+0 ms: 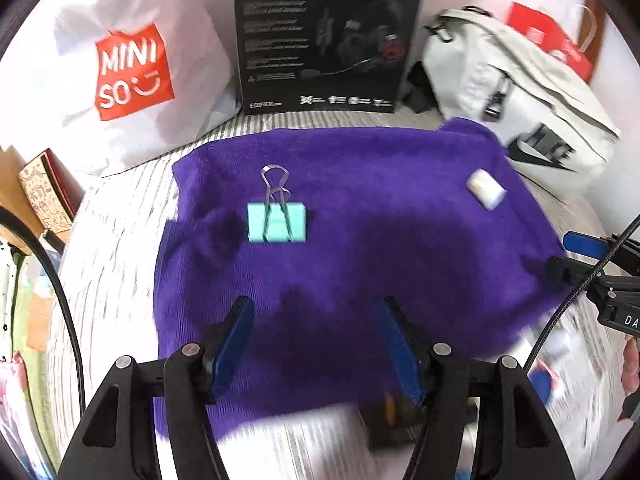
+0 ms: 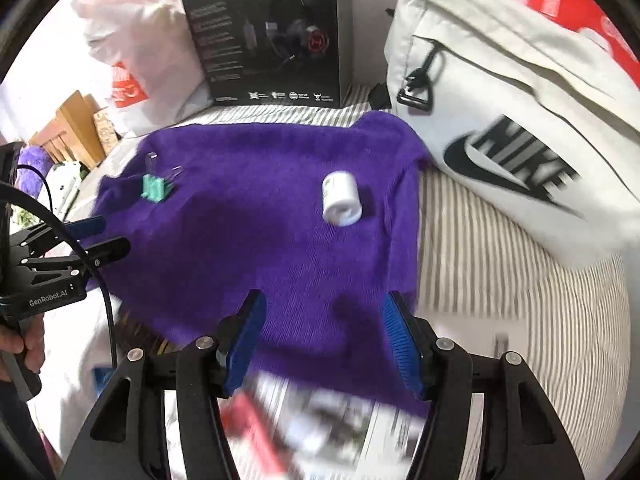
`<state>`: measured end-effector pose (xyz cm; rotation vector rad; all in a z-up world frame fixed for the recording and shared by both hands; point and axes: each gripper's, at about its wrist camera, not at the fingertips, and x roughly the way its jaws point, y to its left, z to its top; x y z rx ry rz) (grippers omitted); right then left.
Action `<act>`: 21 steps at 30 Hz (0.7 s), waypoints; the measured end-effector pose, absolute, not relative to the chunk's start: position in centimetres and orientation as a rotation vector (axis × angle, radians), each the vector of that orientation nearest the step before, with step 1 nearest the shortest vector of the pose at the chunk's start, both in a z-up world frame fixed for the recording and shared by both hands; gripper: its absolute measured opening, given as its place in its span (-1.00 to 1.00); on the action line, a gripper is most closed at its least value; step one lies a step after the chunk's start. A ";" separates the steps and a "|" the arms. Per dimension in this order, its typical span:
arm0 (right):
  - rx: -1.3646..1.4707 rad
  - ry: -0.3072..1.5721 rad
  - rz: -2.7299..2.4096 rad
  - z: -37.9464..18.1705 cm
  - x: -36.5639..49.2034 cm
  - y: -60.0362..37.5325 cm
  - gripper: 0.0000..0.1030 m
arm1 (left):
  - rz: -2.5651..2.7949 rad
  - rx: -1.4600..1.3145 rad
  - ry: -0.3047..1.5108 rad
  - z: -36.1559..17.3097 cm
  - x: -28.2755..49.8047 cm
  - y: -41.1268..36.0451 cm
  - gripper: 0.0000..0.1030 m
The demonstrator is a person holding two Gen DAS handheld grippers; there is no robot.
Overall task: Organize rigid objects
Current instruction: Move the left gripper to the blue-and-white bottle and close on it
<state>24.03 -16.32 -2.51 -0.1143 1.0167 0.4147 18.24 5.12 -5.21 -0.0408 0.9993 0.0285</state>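
A mint-green binder clip point(image 1: 277, 222) lies on a purple cloth point(image 1: 360, 248), ahead of my left gripper point(image 1: 314, 312), which is open with nothing between its blue fingers. A small white roll point(image 1: 485, 189) rests at the cloth's far right. In the right wrist view the white roll point(image 2: 341, 198) lies on its side on the purple cloth point(image 2: 260, 248), ahead of my right gripper point(image 2: 324, 308), also open and empty. The binder clip point(image 2: 156, 189) sits at the cloth's far left there. The left gripper point(image 2: 106, 236) shows at the left edge, the right gripper point(image 1: 568, 252) at the right edge of the left view.
A black headset box point(image 1: 328, 36) stands behind the cloth, a white Miniso bag point(image 1: 132, 68) to its left and a white Nike bag point(image 2: 512, 132) to its right. Striped bedding point(image 2: 500, 264) lies underneath. Printed papers point(image 2: 340, 420) lie blurred at the near edge.
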 end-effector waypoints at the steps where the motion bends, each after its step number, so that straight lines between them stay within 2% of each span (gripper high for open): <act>1: -0.103 1.014 0.417 -2.2 23.0 -16.8 0.17 | 0.024 -0.046 0.998 -4.9 17.4 4.8 0.21; 11: -0.014 0.981 0.384 -0.9 14.6 -21.2 0.25 | -0.033 -0.110 0.978 -4.8 9.6 1.7 0.21; 21: 0.003 0.944 0.318 -0.4 11.2 -22.4 0.26 | -0.049 -0.140 1.049 -7.6 8.7 -0.4 0.25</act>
